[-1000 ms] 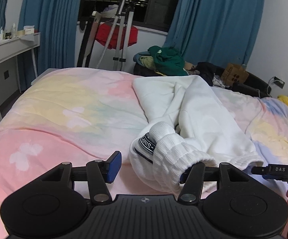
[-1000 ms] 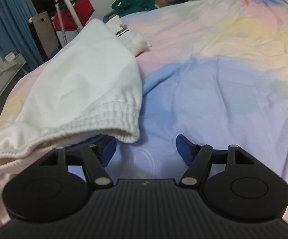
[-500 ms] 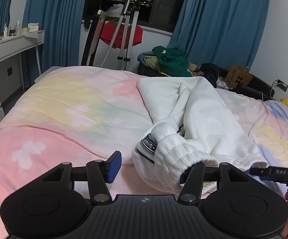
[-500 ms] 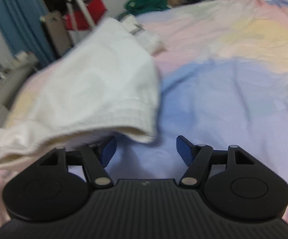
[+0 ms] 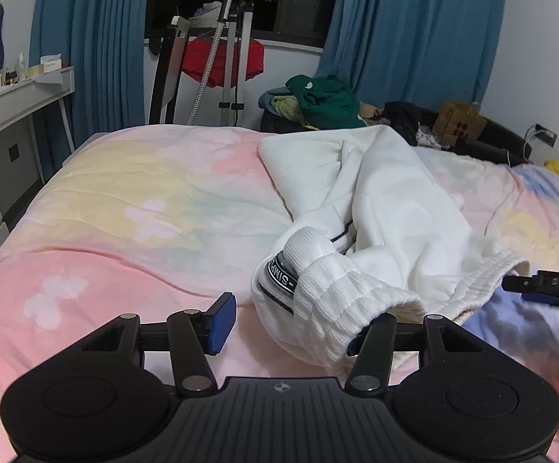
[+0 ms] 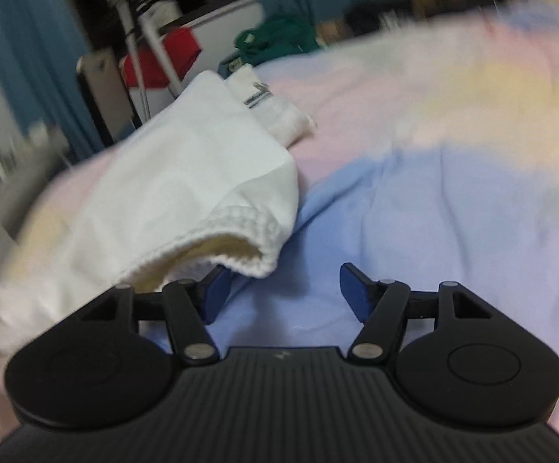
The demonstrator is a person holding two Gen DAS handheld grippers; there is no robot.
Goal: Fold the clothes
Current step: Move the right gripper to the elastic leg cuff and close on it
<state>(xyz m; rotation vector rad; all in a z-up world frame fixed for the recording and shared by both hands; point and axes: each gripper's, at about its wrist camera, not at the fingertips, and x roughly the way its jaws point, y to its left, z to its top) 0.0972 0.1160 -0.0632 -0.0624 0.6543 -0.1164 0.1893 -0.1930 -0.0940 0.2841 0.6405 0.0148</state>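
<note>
With both jaws spread wide and gripping nothing, the left hand-held gripper (image 5: 287,324) has the ribbed cuff (image 5: 341,297) draped over its right finger; lifting could snag and undo the fold. The right hand-held gripper (image 6: 279,295) sits beside the hem, the white sweatshirt (image 5: 387,200) stretching away across the bed (image 5: 125,208).

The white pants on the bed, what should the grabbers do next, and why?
Probably close the left gripper on the ribbed waistband of the white pants. Its jaws are open and the waistband bunches against the right finger, with nothing pinched. The right gripper is open too, beside the hem.
</note>
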